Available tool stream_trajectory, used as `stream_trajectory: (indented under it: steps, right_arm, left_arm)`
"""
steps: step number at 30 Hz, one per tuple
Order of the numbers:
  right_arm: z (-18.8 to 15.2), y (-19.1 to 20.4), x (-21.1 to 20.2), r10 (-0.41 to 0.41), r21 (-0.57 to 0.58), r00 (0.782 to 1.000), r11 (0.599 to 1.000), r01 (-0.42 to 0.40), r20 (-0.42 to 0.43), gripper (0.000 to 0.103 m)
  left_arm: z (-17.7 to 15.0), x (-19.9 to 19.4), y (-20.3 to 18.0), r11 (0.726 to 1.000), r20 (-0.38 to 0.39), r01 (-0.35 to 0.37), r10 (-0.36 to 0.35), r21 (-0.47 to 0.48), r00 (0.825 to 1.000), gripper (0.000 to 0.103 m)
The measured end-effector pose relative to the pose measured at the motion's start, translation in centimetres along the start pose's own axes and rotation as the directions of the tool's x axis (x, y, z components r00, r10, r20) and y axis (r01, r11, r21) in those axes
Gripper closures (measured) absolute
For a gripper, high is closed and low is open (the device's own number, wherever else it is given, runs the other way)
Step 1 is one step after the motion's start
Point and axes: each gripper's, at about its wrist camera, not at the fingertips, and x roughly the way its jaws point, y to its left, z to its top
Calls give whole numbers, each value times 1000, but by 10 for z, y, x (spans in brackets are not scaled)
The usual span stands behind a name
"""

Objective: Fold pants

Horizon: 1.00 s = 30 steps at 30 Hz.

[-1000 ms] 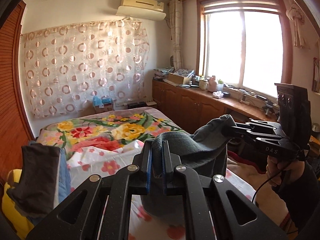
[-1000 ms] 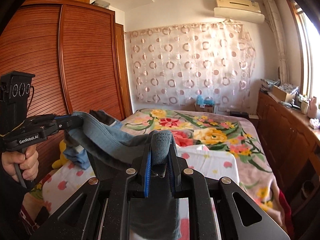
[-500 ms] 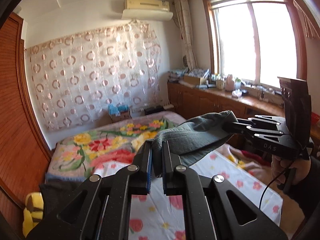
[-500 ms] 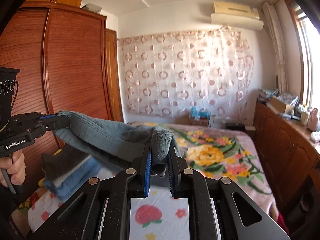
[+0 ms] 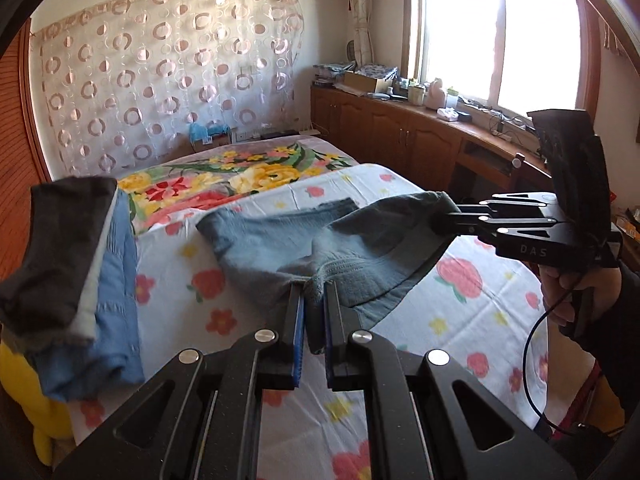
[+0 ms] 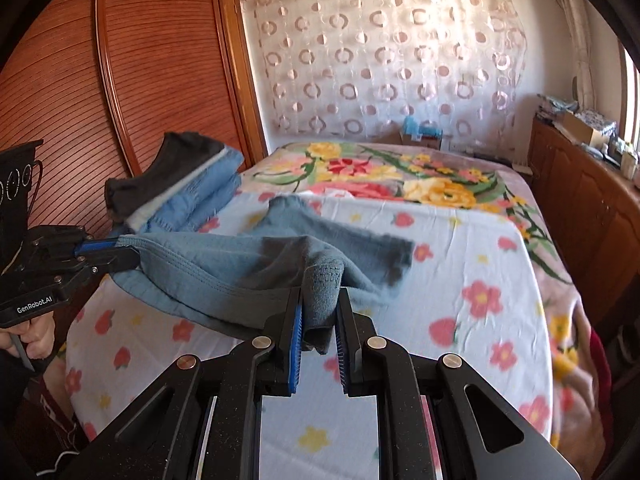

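I've got the blue-grey pants pinched at the waistband by both grippers. Left gripper is clamped on a bunched bit of the waistband, fabric wedged between the blue pads. Right gripper is closed the same way on another bunch of the band; in the left wrist view its fingertips bite the far end of the waist. The waistband hangs stretched between the two, sagging a little mid-span, above the near part of the bed. The legs trail away from me and lie on the white flowered sheet, hem ends reaching toward the big floral blanket at the far end. They're motion-blurred, so I can't tell how flat they lie. Folded stack of clothes sits at the bed's left edge, beside the wooden wardrobe, apart from the pants.
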Motion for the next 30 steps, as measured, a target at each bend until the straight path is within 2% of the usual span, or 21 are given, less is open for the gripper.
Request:
stream_trajectory:
  steps: [2,7,11,16,23,30]
  right_arm:
    - [0,2,2,0,10,1000,1000,0,-6,88]
    - [-28,6,-20,3,17,999,1000,-3,-37,88]
    - [-43,11,-22,-7,2,997,1000,7,-76,88]
    - [-54,10,-23,18,53,995,999,-13,-98,88]
    - [-67,5,-17,46,102,995,994,-36,-93,88]
    - [-70,3,-7,23,113,995,994,-12,-101,88]
  left_arm:
    - [-7,-2,1,1000,-3,11,-11,-24,1000,94]
    - [-34,-9,-6,998,-16,15,-16,-54,1000,94]
    - [-56,-4,-13,996,-54,22,-26,-82,998,94]
    - [-80,3,-14,993,-98,20,-31,-114,995,94]
    - [-94,4,-10,988,-113,37,-54,-148,992,94]
    - [-103,15,-11,989,-133,24,-44,-147,990,94]
